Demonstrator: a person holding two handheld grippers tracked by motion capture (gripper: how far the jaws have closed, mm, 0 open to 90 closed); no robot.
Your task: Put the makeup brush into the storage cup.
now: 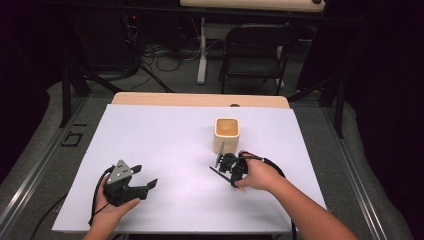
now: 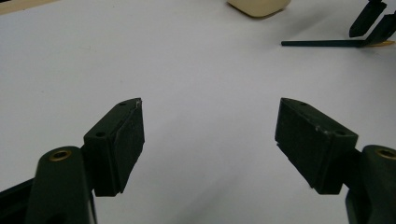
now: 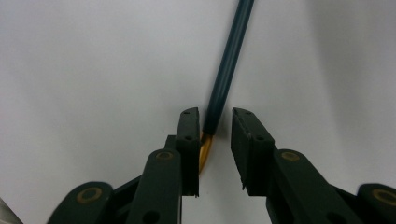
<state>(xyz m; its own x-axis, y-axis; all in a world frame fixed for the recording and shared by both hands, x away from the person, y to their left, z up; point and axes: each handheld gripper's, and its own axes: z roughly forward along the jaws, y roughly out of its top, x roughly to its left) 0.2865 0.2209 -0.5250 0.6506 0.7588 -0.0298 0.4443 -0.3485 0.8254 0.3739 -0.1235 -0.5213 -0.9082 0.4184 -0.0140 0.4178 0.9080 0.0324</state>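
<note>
In the high view, nearest the camera, the person's left hand (image 1: 112,202) rests low on the white counter (image 1: 165,145) with the left tongs (image 1: 150,186) spread apart and pointing at bare surface, apparently parked out of the way while the other hand works. Farther in, the right tongs (image 1: 223,167) are angled down at a thin dark pen (image 1: 222,175) lying flat on the counter just in front of a cream square holder (image 1: 227,134). The holder stands upright with its mouth open upward, a likely place for the pen to go.

In the left gripper view, both pads (image 2: 119,144) stand wide and released with nothing between them. The holder's base (image 2: 258,6) shows at the top edge, and the pen (image 2: 322,43) lies flat with the right tongs' tips at its end.

In the right gripper view, the tongs (image 3: 215,119) straddle the near end of the pen (image 3: 229,60), where the teal barrel meets an orange tip. The left pad (image 3: 188,135) is touching or nearly touching it, while a gap remains at the other side, so they are narrowed but not yet clenched. Gripping at the end would let the barrel hang free for dropping into the holder.
</note>
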